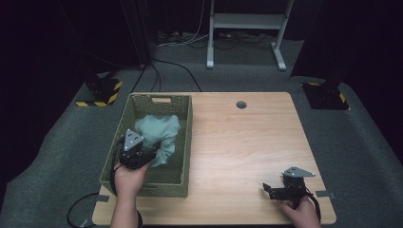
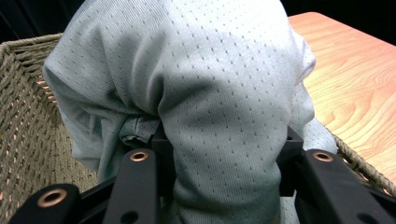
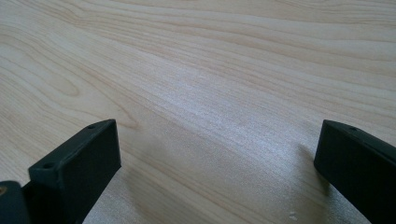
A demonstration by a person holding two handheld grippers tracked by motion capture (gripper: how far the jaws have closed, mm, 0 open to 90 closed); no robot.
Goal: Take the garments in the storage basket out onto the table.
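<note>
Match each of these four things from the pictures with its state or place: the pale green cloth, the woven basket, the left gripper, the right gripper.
Things:
1. pale green cloth
2. woven basket
3. left gripper
4. right gripper

States or places:
A. jaws open over bare wood at the table's near right
B. stands on the table's left side
C. shut on fabric
D. bunched up, hanging over the basket's inside

Pairs: 1-D, 2-B, 3-C, 4-A
</note>
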